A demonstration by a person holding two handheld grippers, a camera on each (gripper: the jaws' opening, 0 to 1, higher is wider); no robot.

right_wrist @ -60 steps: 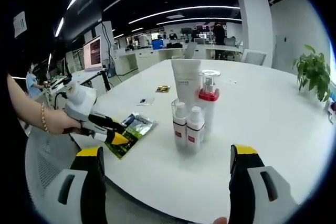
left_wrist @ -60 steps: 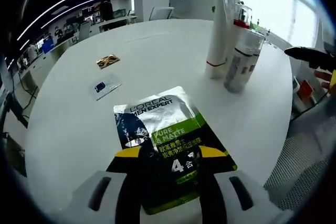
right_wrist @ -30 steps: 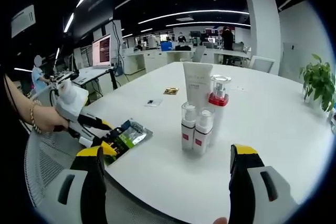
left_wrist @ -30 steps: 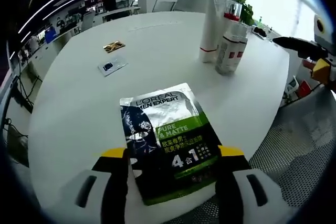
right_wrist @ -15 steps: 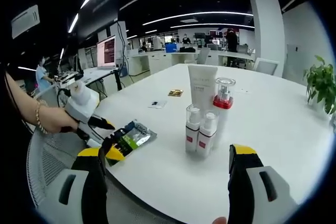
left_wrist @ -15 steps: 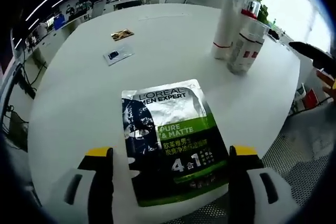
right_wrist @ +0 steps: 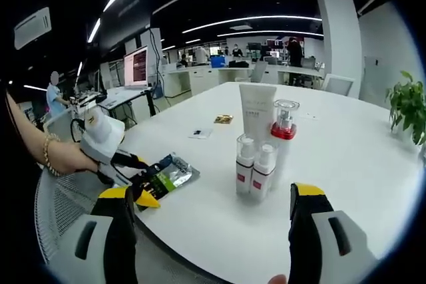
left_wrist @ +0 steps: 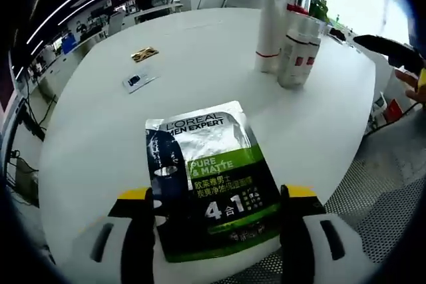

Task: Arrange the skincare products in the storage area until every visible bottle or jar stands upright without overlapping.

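Jaws flank flat mask sachet [left_wrist: 212,181], lengthwise between them.

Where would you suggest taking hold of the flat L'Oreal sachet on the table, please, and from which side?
Probably by the near short edge of the sachet, coming in low from the table's edge. It lies flat, so only an edge gives thin jaws a bite, and that end appears to reach the rim between the open left tool. The bottles stand well clear beyond it.

The left gripper [left_wrist: 216,221], jaws apart, apparently straddles a flat sachet [left_wrist: 208,174].
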